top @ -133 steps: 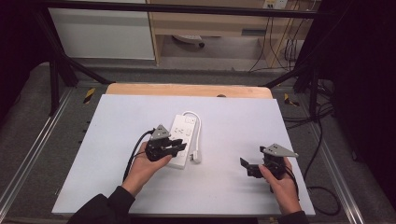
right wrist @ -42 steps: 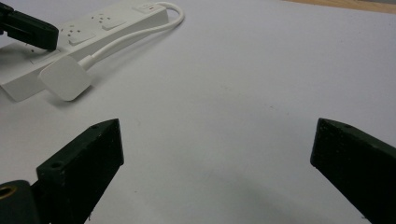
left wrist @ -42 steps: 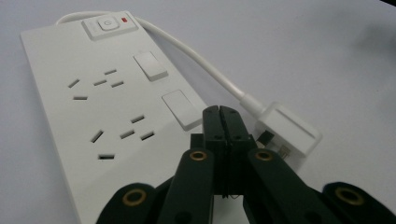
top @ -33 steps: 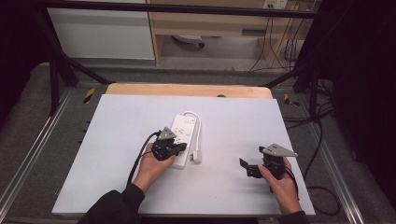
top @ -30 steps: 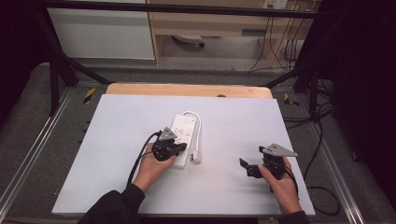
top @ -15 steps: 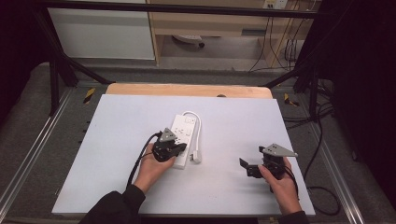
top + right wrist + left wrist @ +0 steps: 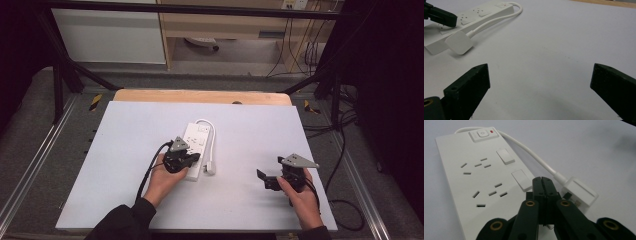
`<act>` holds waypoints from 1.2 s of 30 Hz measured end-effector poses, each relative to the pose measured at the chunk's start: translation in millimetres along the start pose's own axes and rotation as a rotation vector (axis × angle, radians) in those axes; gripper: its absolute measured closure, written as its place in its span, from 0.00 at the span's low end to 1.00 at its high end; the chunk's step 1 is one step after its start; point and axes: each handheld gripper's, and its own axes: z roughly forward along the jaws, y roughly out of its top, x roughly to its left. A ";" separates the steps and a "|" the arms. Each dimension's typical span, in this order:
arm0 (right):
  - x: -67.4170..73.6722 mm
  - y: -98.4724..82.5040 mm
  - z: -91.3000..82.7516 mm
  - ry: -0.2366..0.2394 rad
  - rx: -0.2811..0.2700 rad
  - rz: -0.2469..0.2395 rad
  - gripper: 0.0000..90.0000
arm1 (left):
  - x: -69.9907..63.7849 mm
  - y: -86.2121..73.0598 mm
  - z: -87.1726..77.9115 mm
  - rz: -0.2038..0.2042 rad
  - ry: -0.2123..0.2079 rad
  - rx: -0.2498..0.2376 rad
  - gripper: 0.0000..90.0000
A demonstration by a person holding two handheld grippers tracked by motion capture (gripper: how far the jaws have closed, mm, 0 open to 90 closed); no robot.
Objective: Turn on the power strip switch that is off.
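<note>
Fingers pressed flat together on the left gripper (image 7: 541, 181), spread wide and empty on the right gripper (image 7: 537, 83).

Nearest, the right gripper hovers low over bare white table (image 7: 125, 150), well apart from everything else. Farther on, the left gripper's closed tips sit over the near end of the white power strip (image 7: 466, 182) (beside its lower rocker switch), with the plug (image 7: 580, 193) just right of them. Beyond, its cord (image 7: 212, 132) loops back to the strip's far end.
</note>
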 end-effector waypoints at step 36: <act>0.0 -0.2 0.4 0.001 0.002 0.000 0.03 | -8.6 14.7 -6.5 -0.024 -0.042 -0.082 0.46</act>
